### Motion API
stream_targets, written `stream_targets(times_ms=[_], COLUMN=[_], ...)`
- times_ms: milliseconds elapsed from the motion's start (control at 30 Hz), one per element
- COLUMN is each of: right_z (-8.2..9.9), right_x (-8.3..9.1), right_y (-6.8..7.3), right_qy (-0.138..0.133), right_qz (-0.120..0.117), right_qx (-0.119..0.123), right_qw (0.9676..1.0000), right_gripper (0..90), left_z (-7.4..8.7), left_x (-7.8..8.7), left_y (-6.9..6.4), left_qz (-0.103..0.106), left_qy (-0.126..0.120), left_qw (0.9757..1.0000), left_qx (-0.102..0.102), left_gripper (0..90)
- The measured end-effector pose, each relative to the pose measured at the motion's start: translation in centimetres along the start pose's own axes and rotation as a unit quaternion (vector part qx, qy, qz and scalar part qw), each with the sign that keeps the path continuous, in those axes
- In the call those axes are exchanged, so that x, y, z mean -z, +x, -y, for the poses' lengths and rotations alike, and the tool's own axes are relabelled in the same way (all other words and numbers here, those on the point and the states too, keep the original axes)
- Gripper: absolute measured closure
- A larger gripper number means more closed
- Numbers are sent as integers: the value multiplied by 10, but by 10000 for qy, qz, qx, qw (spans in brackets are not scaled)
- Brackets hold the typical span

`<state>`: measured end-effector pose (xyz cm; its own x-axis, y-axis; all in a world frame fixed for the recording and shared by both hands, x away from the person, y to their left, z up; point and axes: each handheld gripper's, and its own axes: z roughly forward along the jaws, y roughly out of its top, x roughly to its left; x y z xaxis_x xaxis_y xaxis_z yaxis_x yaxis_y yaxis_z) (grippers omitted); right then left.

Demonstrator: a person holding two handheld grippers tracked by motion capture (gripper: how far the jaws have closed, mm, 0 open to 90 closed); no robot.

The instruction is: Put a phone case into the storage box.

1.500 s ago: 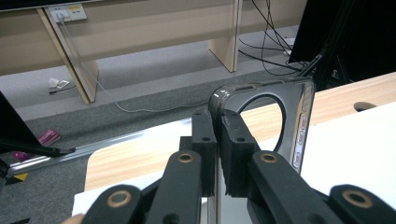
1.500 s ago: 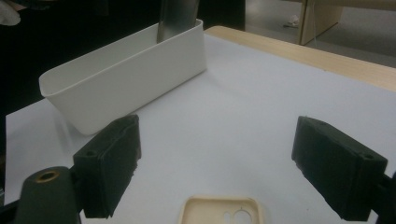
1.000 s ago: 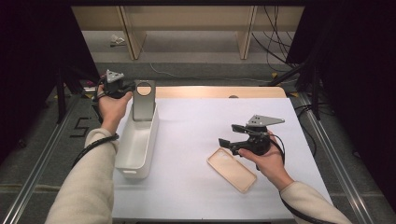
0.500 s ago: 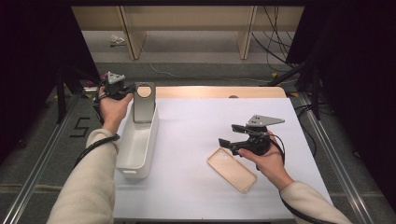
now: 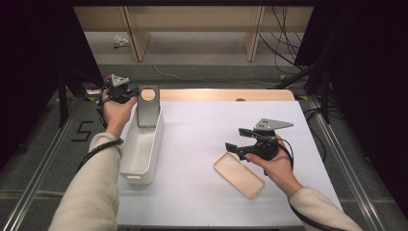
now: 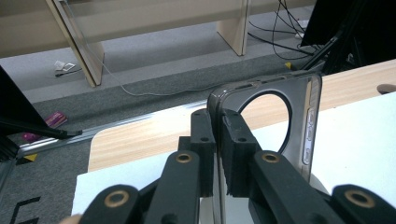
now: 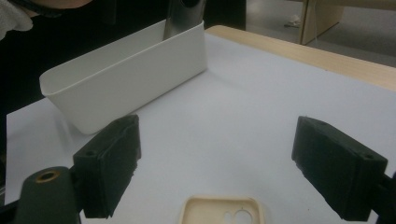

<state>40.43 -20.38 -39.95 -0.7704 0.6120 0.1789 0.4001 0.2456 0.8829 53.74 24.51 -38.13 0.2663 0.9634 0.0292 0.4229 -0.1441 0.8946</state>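
Observation:
A dark grey phone case (image 5: 148,107) with a round camera hole stands upright at the far end of the white bin (image 5: 142,149). My left gripper (image 5: 131,92) is shut on its side edge. In the left gripper view the pads (image 6: 233,154) press the grey case (image 6: 299,116) between them. A beige phone case (image 5: 239,174) lies flat on the white mat, hollow side up. Just above its far end my right gripper (image 5: 235,145) hovers open. The right gripper view shows the open gripper (image 7: 217,163) with the beige case (image 7: 219,212) below it, and the bin (image 7: 126,79) and grey case (image 7: 184,16) beyond.
A white mat (image 5: 207,125) covers most of the wooden table (image 5: 226,94). Metal rails (image 5: 337,144) run along both sides of the table. Wooden legs and loose cables (image 5: 284,43) are on the floor beyond the far edge.

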Motion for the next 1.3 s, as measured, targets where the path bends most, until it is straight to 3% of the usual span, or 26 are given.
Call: stream_targets(times_ms=[1300], right_z=[0], right_x=[0], right_y=[-1], right_qy=[-2], right_qz=[-13], right_qx=[-26], right_qw=[10000], right_gripper=[164], left_z=[12], left_x=[-11], left_y=[4], left_qz=[-201], left_qy=[308], left_qw=[9992], left_qx=[-178], left_gripper=[805])
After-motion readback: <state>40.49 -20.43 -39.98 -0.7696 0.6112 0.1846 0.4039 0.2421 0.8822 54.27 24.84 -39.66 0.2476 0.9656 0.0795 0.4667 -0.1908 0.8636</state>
